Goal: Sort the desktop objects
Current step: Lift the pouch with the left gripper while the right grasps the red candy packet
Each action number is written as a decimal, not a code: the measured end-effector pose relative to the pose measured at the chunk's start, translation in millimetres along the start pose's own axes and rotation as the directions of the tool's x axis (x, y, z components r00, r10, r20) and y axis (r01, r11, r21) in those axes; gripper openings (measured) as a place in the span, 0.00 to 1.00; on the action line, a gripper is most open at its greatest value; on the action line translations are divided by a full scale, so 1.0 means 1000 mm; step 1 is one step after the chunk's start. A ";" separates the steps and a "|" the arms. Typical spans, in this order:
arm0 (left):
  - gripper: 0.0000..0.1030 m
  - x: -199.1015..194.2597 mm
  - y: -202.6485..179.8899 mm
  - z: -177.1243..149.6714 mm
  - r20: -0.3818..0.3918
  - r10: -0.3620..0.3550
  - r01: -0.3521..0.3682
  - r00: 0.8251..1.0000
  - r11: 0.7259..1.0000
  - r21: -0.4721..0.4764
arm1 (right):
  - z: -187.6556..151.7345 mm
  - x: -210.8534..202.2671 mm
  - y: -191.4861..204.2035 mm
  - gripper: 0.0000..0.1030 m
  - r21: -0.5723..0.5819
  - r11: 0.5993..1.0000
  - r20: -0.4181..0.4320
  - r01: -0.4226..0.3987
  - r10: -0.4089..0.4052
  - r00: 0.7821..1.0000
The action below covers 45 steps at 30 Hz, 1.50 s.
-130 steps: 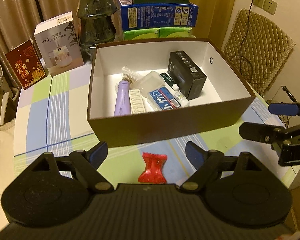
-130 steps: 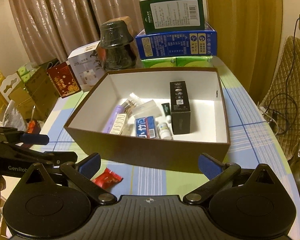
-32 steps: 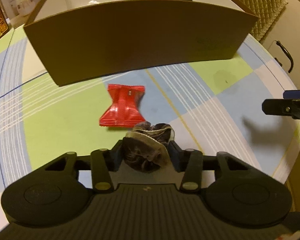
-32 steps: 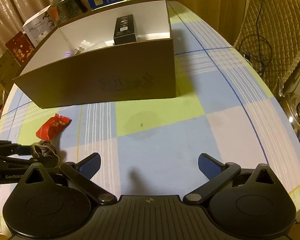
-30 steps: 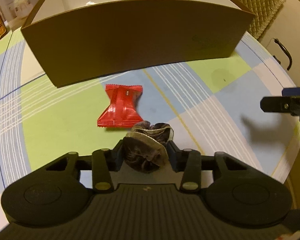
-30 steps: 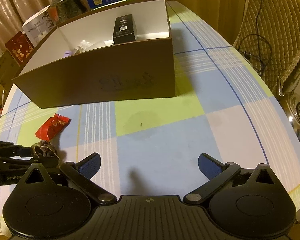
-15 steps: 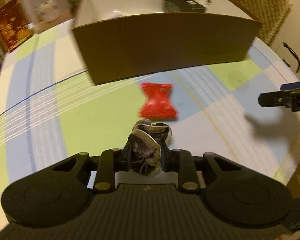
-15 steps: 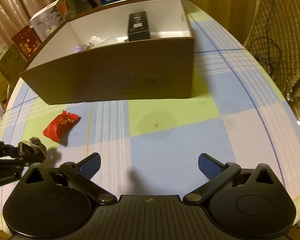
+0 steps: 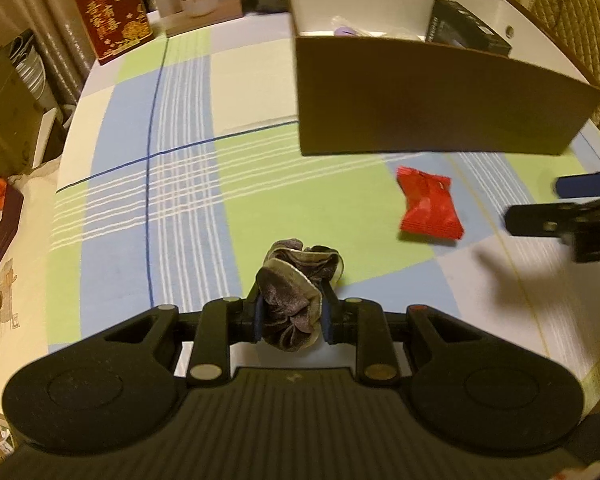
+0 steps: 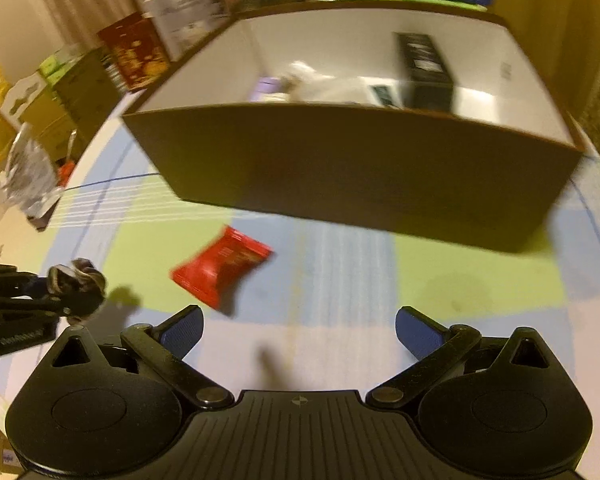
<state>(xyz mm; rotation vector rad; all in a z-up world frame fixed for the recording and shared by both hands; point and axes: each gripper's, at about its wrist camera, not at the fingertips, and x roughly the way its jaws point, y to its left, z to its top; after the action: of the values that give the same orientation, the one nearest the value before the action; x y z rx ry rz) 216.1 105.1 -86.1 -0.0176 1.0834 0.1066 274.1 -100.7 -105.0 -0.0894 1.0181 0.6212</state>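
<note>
Scrunchie (image 9: 296, 294) is now clamped between the pads of the left tool (image 9: 291, 312) and lifted clear of the desk (image 9: 180, 208), where a second ago the pads were only closing round it. Meanwhile the right tool (image 10: 299, 334) has swung over toward the red packet (image 10: 221, 272), which lies on the checked cloth just in front of the brown box (image 10: 360, 176); its jaws are closing with nothing between them yet. Judging by this, 1 item is ready to go into the box and the packet is next.

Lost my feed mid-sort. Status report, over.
Left gripper shut on scrunchie. Right gripper empty, closing, near red packet on tablecloth. Brown box ahead, path clear.
</note>
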 end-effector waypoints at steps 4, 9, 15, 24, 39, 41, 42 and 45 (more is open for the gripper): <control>0.21 0.003 0.007 0.006 0.003 0.011 -0.011 1.000 1.000 -0.015 | 0.014 0.018 0.018 0.78 0.001 1.000 0.000 -0.019 0.019 1.000; 0.21 0.008 0.016 0.015 0.008 0.021 -0.021 1.000 0.999 -0.029 | 0.026 0.039 0.033 0.67 0.031 0.999 -0.011 -0.022 0.022 1.000; 0.21 0.014 0.017 0.021 0.006 0.005 -0.004 1.000 1.000 -0.021 | 0.025 0.060 0.042 0.51 0.001 1.000 -0.052 0.006 -0.006 0.999; 0.22 0.021 0.011 0.024 -0.005 -0.029 0.029 1.000 1.000 -0.007 | 0.012 0.059 0.029 0.25 -0.061 0.998 -0.068 0.010 -0.014 0.998; 0.22 0.024 -0.054 0.032 -0.024 -0.161 0.163 0.987 0.980 0.117 | -0.028 0.005 -0.035 0.25 -0.027 0.995 -0.069 0.091 -0.093 0.993; 0.22 0.024 -0.066 0.032 -0.030 -0.183 0.186 0.983 0.972 0.141 | -0.036 -0.003 -0.042 0.26 -0.011 0.994 -0.066 0.105 -0.106 0.992; 0.21 0.024 -0.072 0.033 -0.034 -0.194 0.197 0.980 0.968 0.153 | -0.040 -0.007 -0.046 0.26 -0.003 0.994 -0.063 0.110 -0.110 0.992; 0.22 0.027 -0.090 0.033 -0.048 -0.219 0.224 0.974 0.957 0.185 | -0.048 -0.015 -0.053 0.26 0.010 0.992 -0.058 0.124 -0.124 0.991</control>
<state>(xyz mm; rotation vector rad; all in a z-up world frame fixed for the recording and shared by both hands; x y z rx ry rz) 266.2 20.0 -98.0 0.0309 1.1081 -0.2003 259.7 -168.0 -129.8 -0.1586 1.0634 0.5007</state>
